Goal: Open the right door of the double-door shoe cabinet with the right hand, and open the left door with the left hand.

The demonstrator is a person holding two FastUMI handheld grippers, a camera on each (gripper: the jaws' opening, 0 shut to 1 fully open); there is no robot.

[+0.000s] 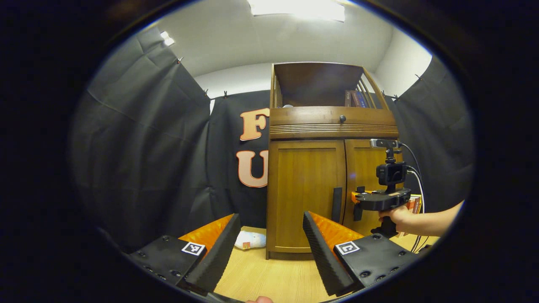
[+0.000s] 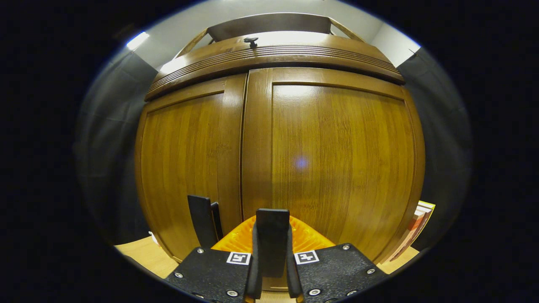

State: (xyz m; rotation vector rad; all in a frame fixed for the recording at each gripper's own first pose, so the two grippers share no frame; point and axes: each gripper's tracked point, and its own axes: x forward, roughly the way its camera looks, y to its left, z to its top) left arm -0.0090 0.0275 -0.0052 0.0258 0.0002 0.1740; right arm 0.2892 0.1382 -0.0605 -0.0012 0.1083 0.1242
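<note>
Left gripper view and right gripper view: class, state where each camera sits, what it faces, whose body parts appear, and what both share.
Left gripper view: rides the left tool, held back from the cabinet, facing its front; its open fingers frame the table, and a hand holds the right tool at the doors.
Right gripper view: rides the right tool, close against the right door, fingers shut on the right handle.
Shared: both doors closed, left handle, drawer knob.
</note>
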